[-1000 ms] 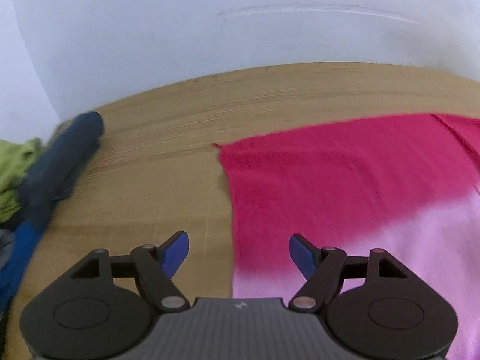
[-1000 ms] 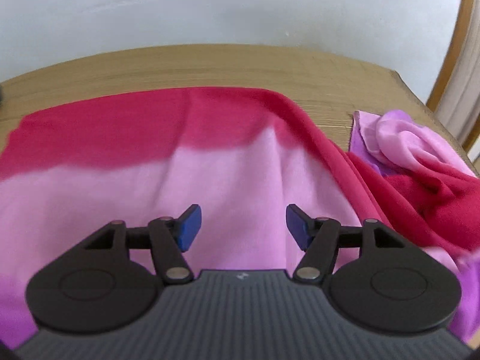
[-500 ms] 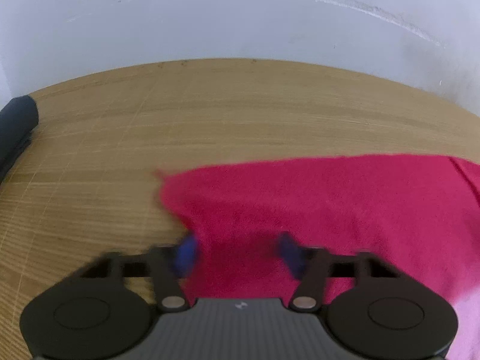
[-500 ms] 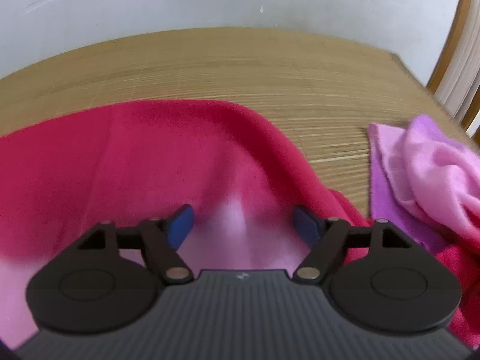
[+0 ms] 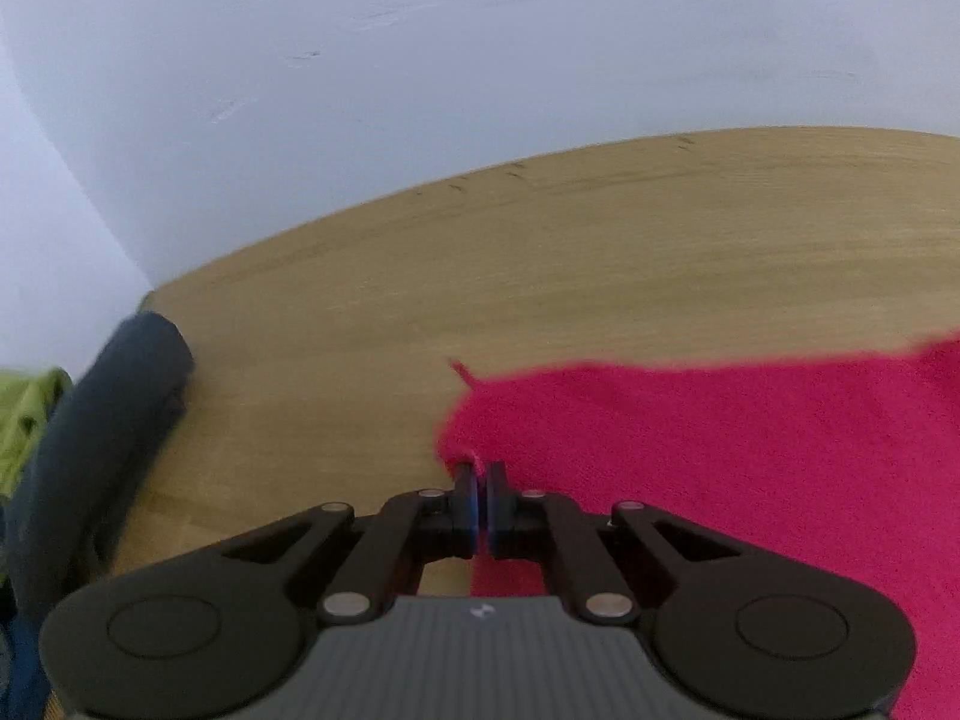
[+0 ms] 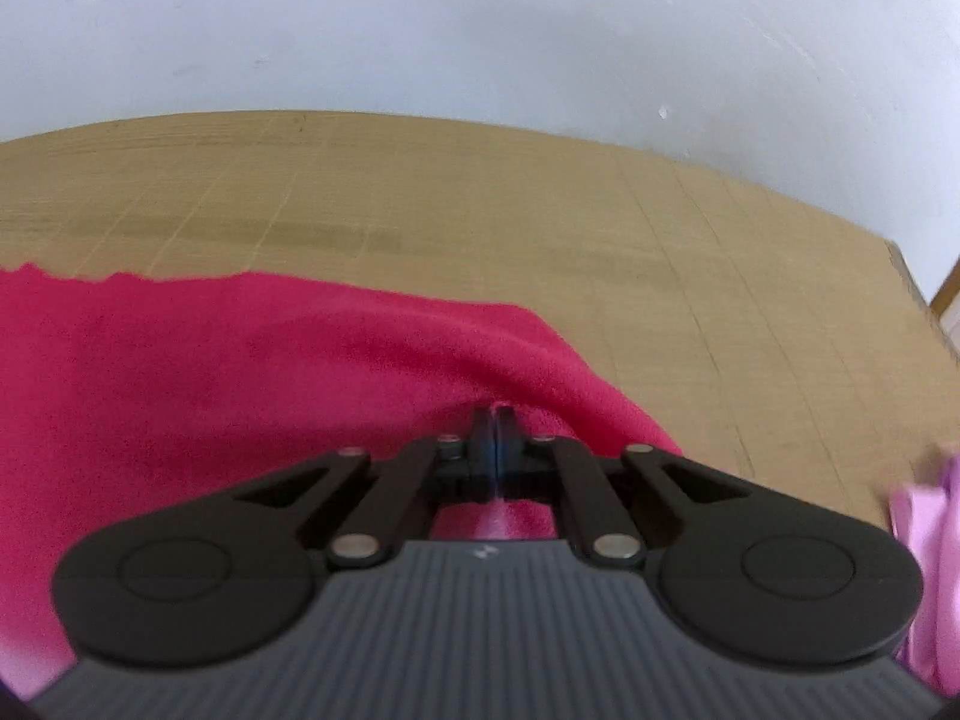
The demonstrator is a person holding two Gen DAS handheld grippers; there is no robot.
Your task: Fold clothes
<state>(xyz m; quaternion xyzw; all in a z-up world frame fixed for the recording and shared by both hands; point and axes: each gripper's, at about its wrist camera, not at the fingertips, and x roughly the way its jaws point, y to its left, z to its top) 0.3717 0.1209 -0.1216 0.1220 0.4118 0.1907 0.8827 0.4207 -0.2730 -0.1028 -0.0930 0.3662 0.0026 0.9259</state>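
A crimson-and-pink garment lies spread on the wooden table. In the left wrist view its crimson far edge ends in a corner, and my left gripper is shut on the cloth just behind that corner. In the right wrist view the same garment fills the left and middle. My right gripper is shut on a raised ridge of its crimson cloth near the right-hand fold. Pale pink cloth shows below both grippers' bodies.
A dark blue rolled garment and a lime green one lie at the table's left end. A crumpled pink garment sits at the right end, close to the table's right edge. A white wall backs the table.
Both grippers moved forward over the garment toward its crimson far edge. Both went from open to shut, pinching the crimson cloth; the left one shut first.
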